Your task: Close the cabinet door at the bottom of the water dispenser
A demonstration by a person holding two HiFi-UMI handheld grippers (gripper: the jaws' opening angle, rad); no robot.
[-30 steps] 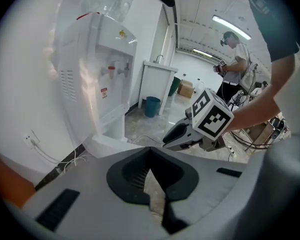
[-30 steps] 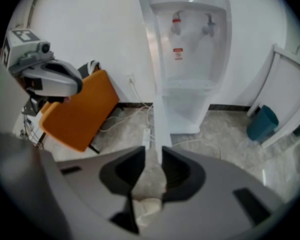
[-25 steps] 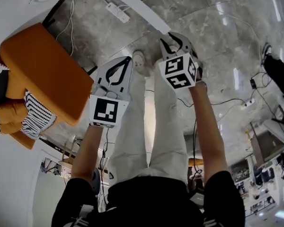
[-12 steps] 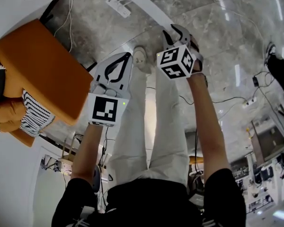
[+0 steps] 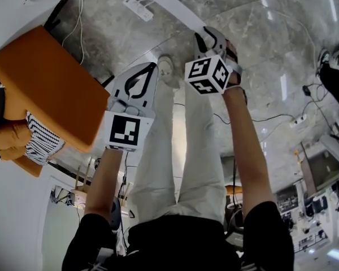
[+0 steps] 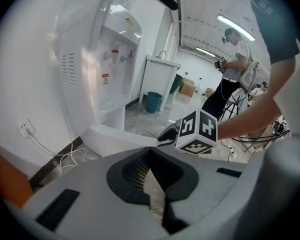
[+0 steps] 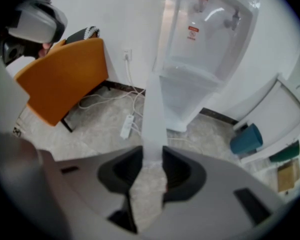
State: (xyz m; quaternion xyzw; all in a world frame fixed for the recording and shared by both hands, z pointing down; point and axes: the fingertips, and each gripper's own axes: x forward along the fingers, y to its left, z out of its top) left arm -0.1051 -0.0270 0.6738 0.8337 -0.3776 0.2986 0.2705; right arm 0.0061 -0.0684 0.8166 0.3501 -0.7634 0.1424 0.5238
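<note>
The water dispenser (image 7: 210,34) (image 6: 100,59) stands against the white wall. Its white cabinet door (image 7: 155,84) is swung out, and I see it edge-on. In the head view the door (image 5: 169,1) is a white strip running down to my right gripper (image 5: 209,38). That gripper (image 7: 151,159) straddles the door's free edge. Its jaws have just been opening, the edge lies between them, and I see no squeeze. My left gripper (image 5: 150,66) (image 6: 149,151) hangs beside it over the floor, its tips together and holding nothing. The right gripper's marker cube (image 6: 197,131) shows in the left gripper view.
An orange chair (image 5: 51,83) (image 7: 65,79) stands left of the door with a striped cushion (image 5: 42,140) beside it. A power strip (image 5: 138,8) (image 7: 126,126) and cables lie by the wall. A teal bin (image 7: 246,139) and a white stand (image 6: 157,81) sit to the right. Another person (image 6: 230,69) stands far back.
My right gripper has moved further onto the door's edge and rolled a little, so its cube shows other faces. The left gripper has stayed put.
</note>
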